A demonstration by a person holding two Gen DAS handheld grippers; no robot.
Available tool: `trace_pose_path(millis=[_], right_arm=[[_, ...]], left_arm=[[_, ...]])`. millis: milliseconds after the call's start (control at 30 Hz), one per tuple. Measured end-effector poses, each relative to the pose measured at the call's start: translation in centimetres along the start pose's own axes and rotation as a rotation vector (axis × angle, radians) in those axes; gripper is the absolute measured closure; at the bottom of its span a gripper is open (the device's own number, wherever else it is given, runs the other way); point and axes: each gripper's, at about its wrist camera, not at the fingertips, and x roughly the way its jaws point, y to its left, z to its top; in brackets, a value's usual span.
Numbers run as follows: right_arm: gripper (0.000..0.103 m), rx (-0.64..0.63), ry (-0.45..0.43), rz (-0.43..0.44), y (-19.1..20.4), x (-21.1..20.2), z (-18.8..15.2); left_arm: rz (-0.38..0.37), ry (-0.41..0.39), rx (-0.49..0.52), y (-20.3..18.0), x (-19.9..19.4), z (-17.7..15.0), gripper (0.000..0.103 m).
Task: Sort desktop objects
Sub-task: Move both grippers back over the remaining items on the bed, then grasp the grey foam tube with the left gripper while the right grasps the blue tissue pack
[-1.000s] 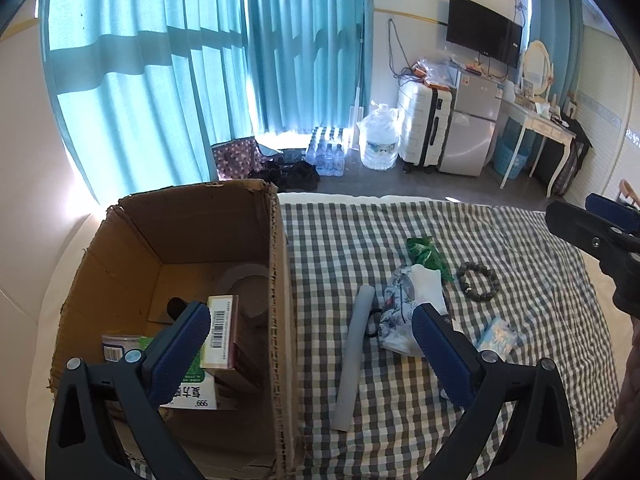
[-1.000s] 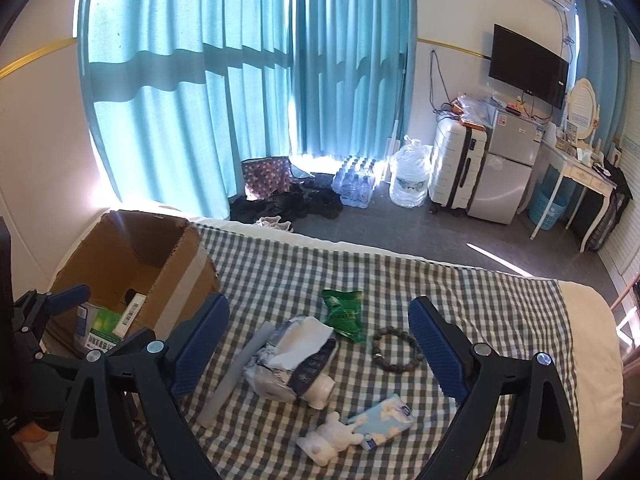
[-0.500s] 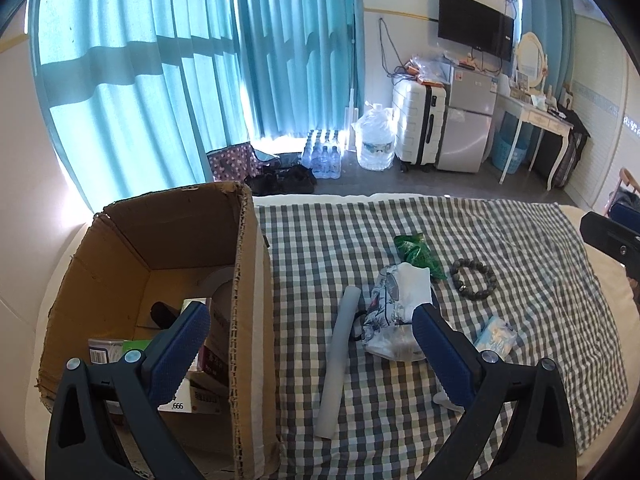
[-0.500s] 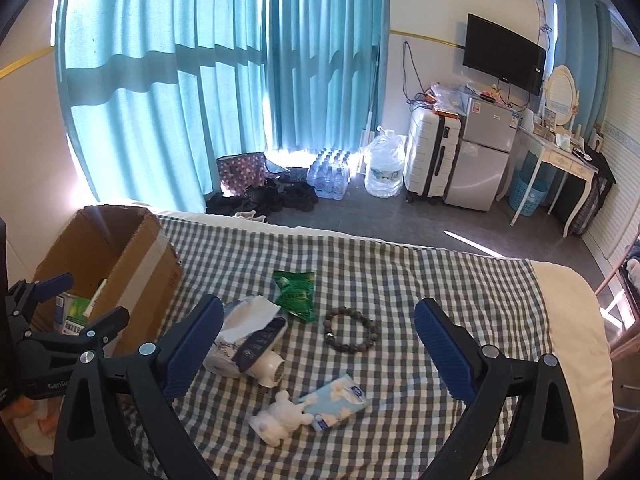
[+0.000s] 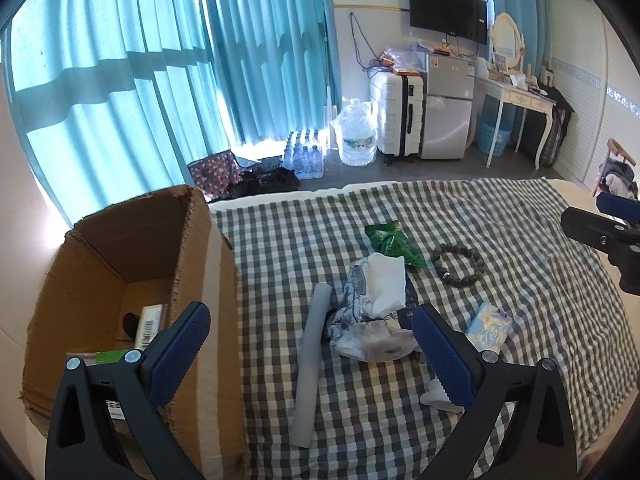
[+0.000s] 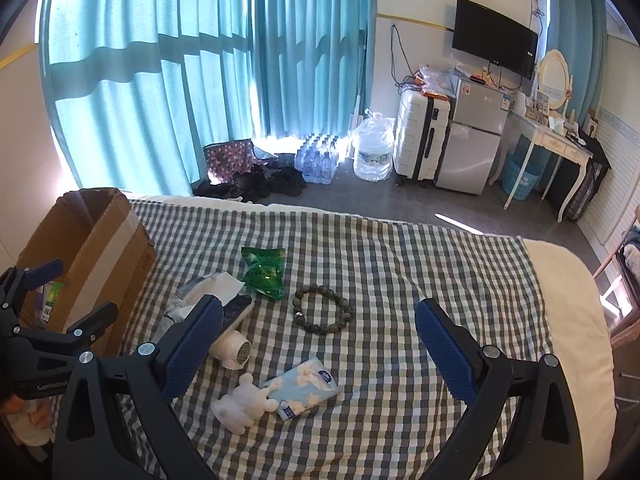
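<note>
On the checked cloth lie a grey foam tube (image 5: 311, 364), a crumpled plastic bag with white paper (image 5: 374, 320), a green snack packet (image 5: 394, 243), a bead bracelet (image 6: 323, 309), a blue tissue pack (image 6: 300, 389), a white bear figure (image 6: 240, 404) and a small white fan (image 6: 232, 350). An open cardboard box (image 5: 132, 280) at the left holds several small boxes. My left gripper (image 5: 312, 356) is open and empty above the tube and bag. My right gripper (image 6: 318, 354) is open and empty above the bracelet and tissue pack.
The cloth covers a bed (image 6: 568, 320) with a bare white edge at the right. Beyond it are teal curtains (image 6: 200, 60), water bottles (image 6: 320, 158), a suitcase (image 6: 420, 140), a small fridge (image 6: 472, 144) and a white desk (image 6: 552, 148).
Both grippers have moved right over the cloth. The box has slid toward the left edge of both views. Both stay open and empty.
</note>
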Motion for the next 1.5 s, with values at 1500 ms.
trace_pose_path(millis=[1500], right_arm=[[0.007, -0.175, 0.356, 0.024, 1.2, 9.9, -7.2]], left_arm=[[-0.134, 0.401, 0.027, 0.0, 9.4, -5.4, 0.0]])
